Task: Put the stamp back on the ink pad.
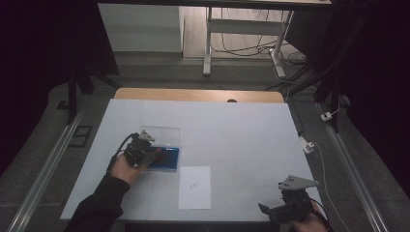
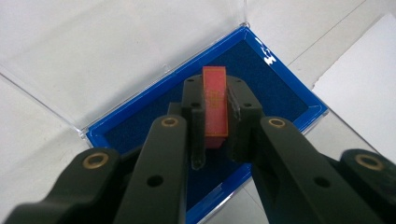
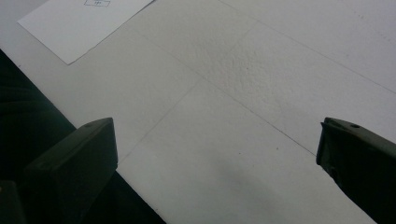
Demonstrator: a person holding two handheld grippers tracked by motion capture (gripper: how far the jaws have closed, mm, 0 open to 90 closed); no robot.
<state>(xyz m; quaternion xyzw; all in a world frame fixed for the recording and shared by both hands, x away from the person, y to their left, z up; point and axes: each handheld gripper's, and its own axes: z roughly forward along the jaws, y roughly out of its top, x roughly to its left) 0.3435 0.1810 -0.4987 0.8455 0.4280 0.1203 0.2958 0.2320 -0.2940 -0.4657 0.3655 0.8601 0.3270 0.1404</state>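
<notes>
A red stamp (image 2: 215, 106) is clamped upright between the left gripper's (image 2: 215, 122) fingers, over the blue ink pad (image 2: 275, 79) near the desk's (image 1: 241, 125) left edge. It should be pressed down squarely and evenly. The right gripper's (image 3: 217, 154) fingers are spread wide, empty, near the front right corner.

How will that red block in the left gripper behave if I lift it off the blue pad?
The red block looks rigid with flat faces, so the left gripper, shut on it, probably holds it square. It seems small and likely light. Standing tall and narrow over the blue case, it may tip if released upright.
</notes>
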